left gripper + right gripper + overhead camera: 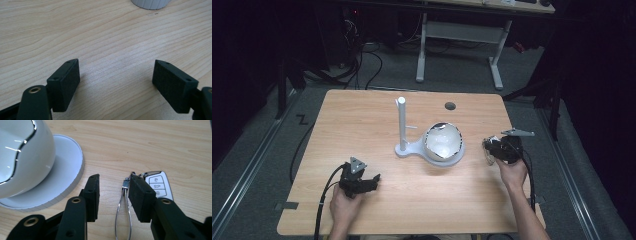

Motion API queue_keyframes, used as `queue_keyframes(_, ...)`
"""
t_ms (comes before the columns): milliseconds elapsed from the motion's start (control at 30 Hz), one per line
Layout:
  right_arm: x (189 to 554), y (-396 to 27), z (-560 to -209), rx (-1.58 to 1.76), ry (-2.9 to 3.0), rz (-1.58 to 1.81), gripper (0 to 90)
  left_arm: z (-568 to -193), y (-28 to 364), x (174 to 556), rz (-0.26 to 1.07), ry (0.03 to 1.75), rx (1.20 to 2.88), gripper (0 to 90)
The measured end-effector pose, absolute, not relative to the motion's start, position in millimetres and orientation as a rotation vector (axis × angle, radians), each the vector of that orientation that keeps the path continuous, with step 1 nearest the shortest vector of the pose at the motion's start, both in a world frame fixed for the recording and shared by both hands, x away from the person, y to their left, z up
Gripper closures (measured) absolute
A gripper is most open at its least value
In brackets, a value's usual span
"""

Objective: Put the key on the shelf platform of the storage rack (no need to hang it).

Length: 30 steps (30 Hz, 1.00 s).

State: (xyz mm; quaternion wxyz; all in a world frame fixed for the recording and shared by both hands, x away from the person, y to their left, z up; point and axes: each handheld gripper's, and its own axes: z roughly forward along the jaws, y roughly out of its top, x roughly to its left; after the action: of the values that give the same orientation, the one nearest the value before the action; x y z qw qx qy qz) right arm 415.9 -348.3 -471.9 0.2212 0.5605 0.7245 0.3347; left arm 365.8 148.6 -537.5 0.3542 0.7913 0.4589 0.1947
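Note:
A car key fob with a thin wire loop lies on the wooden table at its right side. My right gripper is open, low over the table; the loop lies between its jaws and the fob is half hidden behind the right jaw. From the high view, the right gripper sits just right of a white egg-shaped bowl on a white stand with an upright pole. My left gripper rests open near the front left, with nothing between its fingers.
The stand's round white base lies close to the left of my right gripper, with the glossy bowl on it. A dark round hole is in the table's far side. A white desk frame and cables lie on the floor beyond.

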Motion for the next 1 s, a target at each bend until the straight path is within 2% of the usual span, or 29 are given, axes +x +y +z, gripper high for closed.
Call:
queue_keyframes(400, 437.0, -344.1, -489.8, 1.603, 2.011, 0.84, 64.2, -537.5, 148.6, 365.8, 0.503, 1.186, 2.045, 22.5)
queue_keyframes(1000, 448.9, -345.0, -507.7, 1.649, 2.014, 0.77, 67.3, -537.5, 148.7, 365.8, 0.502, 1.186, 2.045, 22.6)
